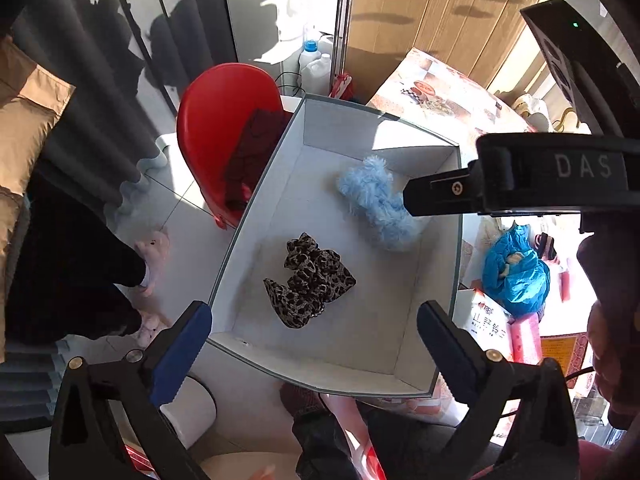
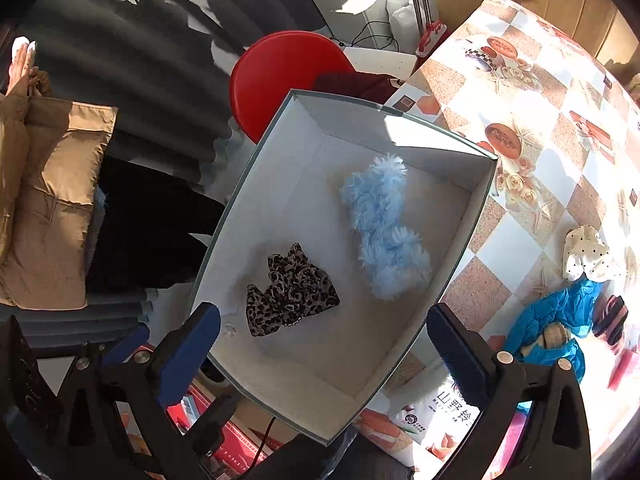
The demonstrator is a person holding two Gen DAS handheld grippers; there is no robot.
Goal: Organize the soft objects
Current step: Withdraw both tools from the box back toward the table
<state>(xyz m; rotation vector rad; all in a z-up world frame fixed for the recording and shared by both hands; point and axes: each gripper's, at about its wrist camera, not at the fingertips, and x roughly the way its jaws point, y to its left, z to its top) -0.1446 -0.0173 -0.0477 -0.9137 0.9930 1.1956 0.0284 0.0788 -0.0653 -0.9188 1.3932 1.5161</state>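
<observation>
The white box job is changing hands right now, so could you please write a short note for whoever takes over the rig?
Left tongs: open, empty, above the near end of the white box.
Right tongs: open, empty, also above the box's near end.
In the box: leopard-print scrunchie near the middle, fluffy light-blue item beside it, toward the far right wall. They lie apart.
Done: these two soft things are in the box.
Left, probably: the white polka-dot fabric piece and the crumpled blue bag lie on the patterned tablecloth, right of the box. Whether the bag counts I cannot tell.

left claw (image 1: 314, 344) agape, right claw (image 2: 322, 344) agape
</observation>
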